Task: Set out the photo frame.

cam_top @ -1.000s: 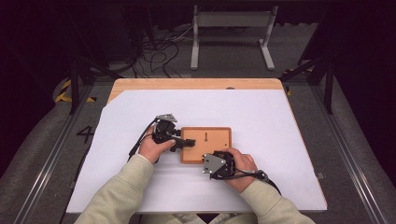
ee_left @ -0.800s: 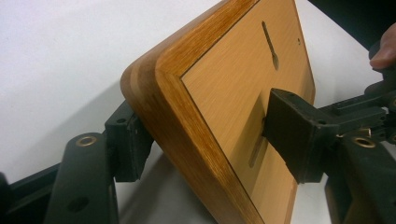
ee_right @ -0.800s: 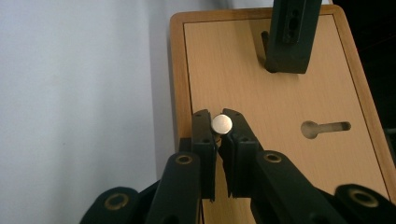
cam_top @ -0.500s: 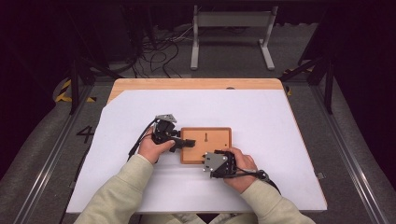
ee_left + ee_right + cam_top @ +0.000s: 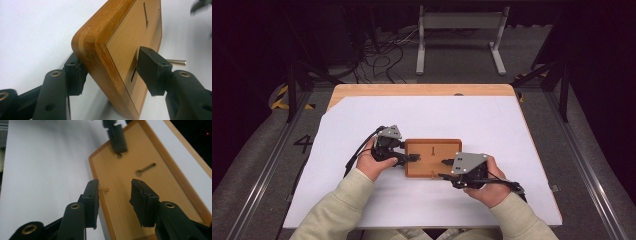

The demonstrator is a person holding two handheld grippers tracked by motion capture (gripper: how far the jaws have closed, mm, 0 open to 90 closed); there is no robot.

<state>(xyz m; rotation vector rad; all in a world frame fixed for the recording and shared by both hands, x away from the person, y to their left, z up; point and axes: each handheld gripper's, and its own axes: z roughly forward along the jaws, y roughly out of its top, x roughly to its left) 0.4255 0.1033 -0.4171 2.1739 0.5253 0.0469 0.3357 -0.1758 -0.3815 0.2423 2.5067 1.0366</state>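
Observation:
A flat wooden board (image 5: pixel 432 157) with a raised rim lies mid-table on the white sheet; its face has a keyhole slot (image 5: pixel 147 168). My left gripper (image 5: pixel 412 159) is shut on the board's left edge (image 5: pixel 100 50), one jaw under it and the other pressing on its top face. My right gripper (image 5: pixel 445 168) hovers over the board's near right part. In the right gripper view it (image 5: pixel 116 202) stands open, nothing between its pads. A small pin (image 5: pixel 103 189) pokes out at the board's rim beside the right gripper's left jaw; the same pin (image 5: pixel 176 62) shows beyond the board.
The white sheet (image 5: pixel 492 120) covers most of a wooden table (image 5: pixel 422 90). Metal rails (image 5: pixel 262 170) run along both sides on the floor, and a metal stand (image 5: pixel 459 22) and loose cables (image 5: pixel 382 50) sit behind the table. Both of the person's sleeves enter from the near edge.

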